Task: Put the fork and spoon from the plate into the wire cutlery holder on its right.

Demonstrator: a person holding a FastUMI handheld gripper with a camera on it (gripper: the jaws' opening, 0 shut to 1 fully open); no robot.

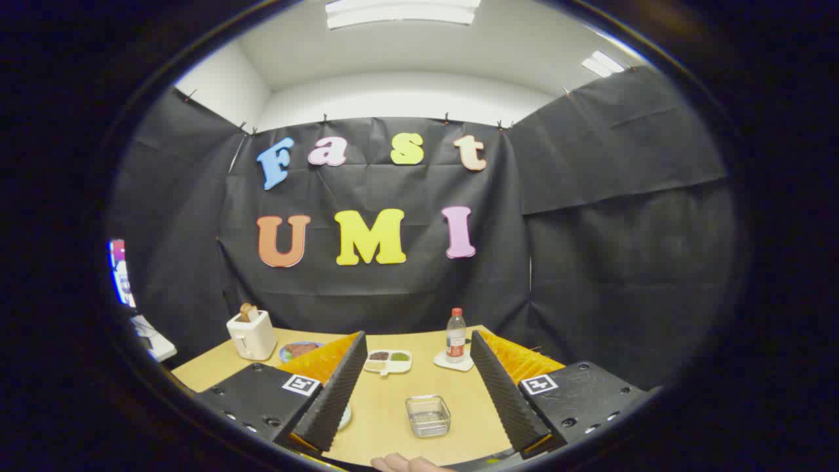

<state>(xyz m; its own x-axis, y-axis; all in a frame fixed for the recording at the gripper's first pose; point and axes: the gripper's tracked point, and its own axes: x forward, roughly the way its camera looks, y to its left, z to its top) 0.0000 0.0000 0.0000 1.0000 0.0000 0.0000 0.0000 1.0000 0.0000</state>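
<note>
The plate (345, 417) peeks out at 9 o'clock from the holder (428, 415), mostly hidden behind the left finger (334, 393). I cannot see the fork or spoon. They are likely thin, hard and slippery, so grab a handle mid-way. The gripper (419, 393) is wide open, holding nothing.

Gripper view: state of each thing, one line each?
gripper: open, fingers wide apart, holding nothing
wire cutlery holder: upright on the table, between the fingers, looks empty
bottle: upright, red cap on
toaster: bread sticking up from the slot
divided dish: compartments filled
</note>
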